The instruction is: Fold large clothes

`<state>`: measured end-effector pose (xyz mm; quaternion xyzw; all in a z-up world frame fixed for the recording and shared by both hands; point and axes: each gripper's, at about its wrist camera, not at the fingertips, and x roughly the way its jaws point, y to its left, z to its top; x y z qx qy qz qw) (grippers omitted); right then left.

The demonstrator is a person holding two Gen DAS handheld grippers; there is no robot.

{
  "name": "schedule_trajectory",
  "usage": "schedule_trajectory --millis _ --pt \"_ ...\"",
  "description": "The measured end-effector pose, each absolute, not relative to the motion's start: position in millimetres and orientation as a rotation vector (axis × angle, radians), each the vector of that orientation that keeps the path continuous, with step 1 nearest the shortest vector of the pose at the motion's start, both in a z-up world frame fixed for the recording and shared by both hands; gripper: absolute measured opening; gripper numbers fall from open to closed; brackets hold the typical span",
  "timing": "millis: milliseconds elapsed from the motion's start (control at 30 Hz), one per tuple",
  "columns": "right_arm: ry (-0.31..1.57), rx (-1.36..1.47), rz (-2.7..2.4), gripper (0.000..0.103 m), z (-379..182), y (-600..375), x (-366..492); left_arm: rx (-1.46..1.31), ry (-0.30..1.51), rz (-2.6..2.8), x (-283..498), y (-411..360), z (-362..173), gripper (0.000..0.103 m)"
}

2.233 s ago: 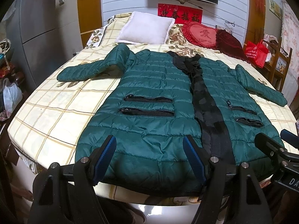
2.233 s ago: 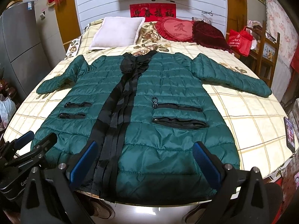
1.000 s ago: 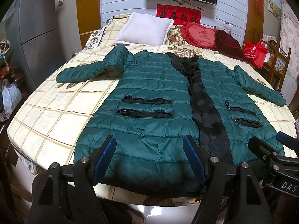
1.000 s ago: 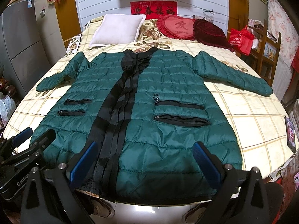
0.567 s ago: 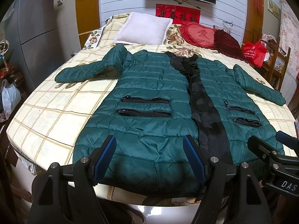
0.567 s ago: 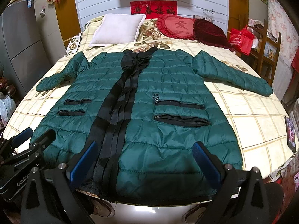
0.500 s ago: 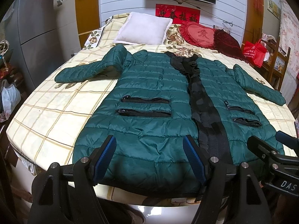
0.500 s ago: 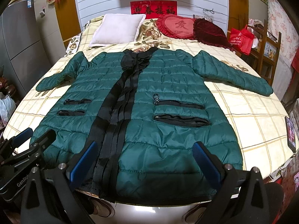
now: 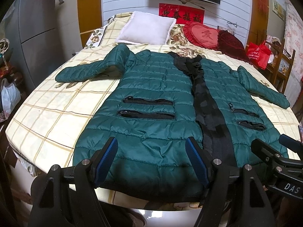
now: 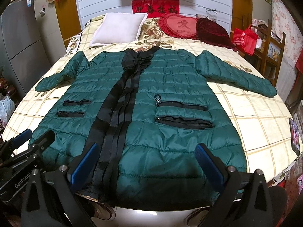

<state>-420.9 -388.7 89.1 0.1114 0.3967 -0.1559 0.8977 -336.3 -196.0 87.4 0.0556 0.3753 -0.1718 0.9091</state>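
Observation:
A dark green quilted jacket (image 9: 151,87) with a black front band lies flat, front up, on the bed, both sleeves spread out; it also shows in the right wrist view (image 10: 170,87). My left gripper (image 9: 151,151) is open and empty, just above the hem on the jacket's left half. My right gripper (image 10: 146,157) is open and empty, above the hem right of the black band. Each gripper shows at the edge of the other's view: the right one (image 9: 269,151), the left one (image 10: 34,138).
The bed (image 9: 47,109) has a yellow checked sheet. A white pillow (image 9: 147,28) and red cushions (image 9: 206,36) lie at its head. A red bag (image 9: 258,54) hangs on a wooden rack at the right. A grey cabinet (image 9: 37,28) stands at the left.
Both grippers have drifted very slightly; the jacket lies as before. Both stay open.

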Motion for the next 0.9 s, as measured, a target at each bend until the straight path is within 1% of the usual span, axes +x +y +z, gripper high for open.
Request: schedule_trajectory --millis 400,767,900 --pt "0.812 0.202 -0.331 0.102 88 -389 -418 0.123 0.767 -0.352 -334 -196 87 0.059" --pt "0.848 0.192 -0.334 0.102 88 -393 -405 0.127 0.764 -0.353 -317 -198 88 0.059" --pt "0.831 0.191 -0.331 0.102 91 -397 -398 0.132 0.763 -0.353 -309 -201 89 0.059"
